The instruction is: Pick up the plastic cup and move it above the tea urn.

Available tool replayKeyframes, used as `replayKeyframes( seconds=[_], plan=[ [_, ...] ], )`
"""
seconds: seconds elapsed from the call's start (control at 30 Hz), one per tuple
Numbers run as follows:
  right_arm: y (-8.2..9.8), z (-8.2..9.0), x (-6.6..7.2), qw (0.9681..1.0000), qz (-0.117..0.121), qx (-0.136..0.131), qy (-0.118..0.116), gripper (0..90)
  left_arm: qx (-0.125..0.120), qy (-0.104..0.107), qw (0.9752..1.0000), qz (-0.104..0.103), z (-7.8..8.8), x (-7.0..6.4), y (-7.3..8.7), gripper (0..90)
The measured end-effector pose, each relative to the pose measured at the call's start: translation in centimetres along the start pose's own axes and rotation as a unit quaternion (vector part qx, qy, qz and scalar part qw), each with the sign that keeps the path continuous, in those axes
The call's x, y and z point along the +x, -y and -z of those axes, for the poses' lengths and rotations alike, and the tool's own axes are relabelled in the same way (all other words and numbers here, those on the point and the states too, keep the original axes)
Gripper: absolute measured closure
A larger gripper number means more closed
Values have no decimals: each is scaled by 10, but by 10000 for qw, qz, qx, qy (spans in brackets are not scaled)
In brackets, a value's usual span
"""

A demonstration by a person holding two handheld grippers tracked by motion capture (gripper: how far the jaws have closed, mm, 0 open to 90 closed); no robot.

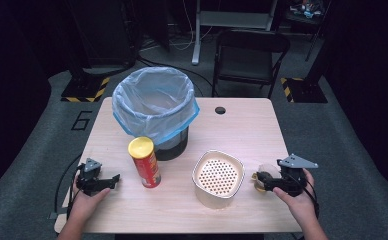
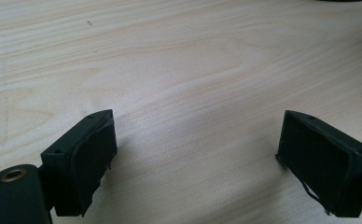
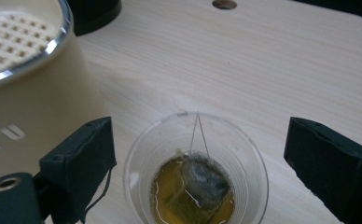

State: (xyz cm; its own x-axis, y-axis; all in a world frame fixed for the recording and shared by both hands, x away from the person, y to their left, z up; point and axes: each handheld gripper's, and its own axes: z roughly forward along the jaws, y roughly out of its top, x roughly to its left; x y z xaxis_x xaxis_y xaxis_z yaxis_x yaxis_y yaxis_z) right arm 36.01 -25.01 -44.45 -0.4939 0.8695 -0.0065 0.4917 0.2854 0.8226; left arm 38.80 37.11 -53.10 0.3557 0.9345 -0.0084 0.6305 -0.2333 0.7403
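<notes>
While unclasped, cup between right gripper's jaws.

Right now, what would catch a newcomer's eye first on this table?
The bin lined with a pale blue bag stands at the table's back left, a red chip can upright just before it. At front right, the right claw stands open around a clear cup holding a tea bag.

clear plastic cup running off the right gripper view's bottom edge, its base hiding, beige strainer container getting cropped at left

Upright clear cup, wet teabag inside
</notes>
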Motion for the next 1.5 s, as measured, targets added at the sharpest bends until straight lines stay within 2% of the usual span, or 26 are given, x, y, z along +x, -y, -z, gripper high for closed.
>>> replayKeyframes(
  seconds=[0.17,0.33,0.4,0.5,0.53,0.67,0.83,0.9,1.03,1.17,1.3,1.4,1.47,1.5],
  plan=[
    [10,-10,1,9998,14,195,83,85,-1,0,10000,2,0,0,0,115],
    [21,-25,4,9990,66,378,225,144,-4,-1,10000,5,0,0,0,115],
    [24,-28,4,9989,5,384,263,167,-3,0,10000,2,0,0,0,116],
    [25,-28,1,9989,-57,413,229,212,0,0,10000,1,0,0,0,116],
    [25,-28,0,9991,-118,373,142,263,0,0,10000,-1,0,0,0,116],
    [26,-27,0,9994,-57,340,65,294,-1,0,10000,2,0,0,0,115],
    [25,-26,-1,9994,103,328,40,316,-9,-5,10000,7,0,0,0,115],
    [20,-27,-2,9988,302,389,-52,325,-8,-1,10000,7,0,0,0,115],
    [7,-25,-2,9972,647,257,-272,327,-1,1,10000,2,0,0,0,116],
    [-11,-25,-5,9915,1219,24,-460,331,-8,-4,10000,4,0,0,0,116],
    [-33,-25,-10,9867,1459,-241,-677,337,-4,0,10000,2,0,0,0,116],
    [-57,-23,-6,9783,1904,-478,-665,342,-7,-3,10000,4,0,0,0,116],
    [-70,-23,-2,9726,2152,-527,-701,344,-8,-3,10000,3,0,0,0,116],
    [-75,-24,0,9710,2214,-548,-718,344,-7,-3,10000,3,0,0,0,115]
  ],
)
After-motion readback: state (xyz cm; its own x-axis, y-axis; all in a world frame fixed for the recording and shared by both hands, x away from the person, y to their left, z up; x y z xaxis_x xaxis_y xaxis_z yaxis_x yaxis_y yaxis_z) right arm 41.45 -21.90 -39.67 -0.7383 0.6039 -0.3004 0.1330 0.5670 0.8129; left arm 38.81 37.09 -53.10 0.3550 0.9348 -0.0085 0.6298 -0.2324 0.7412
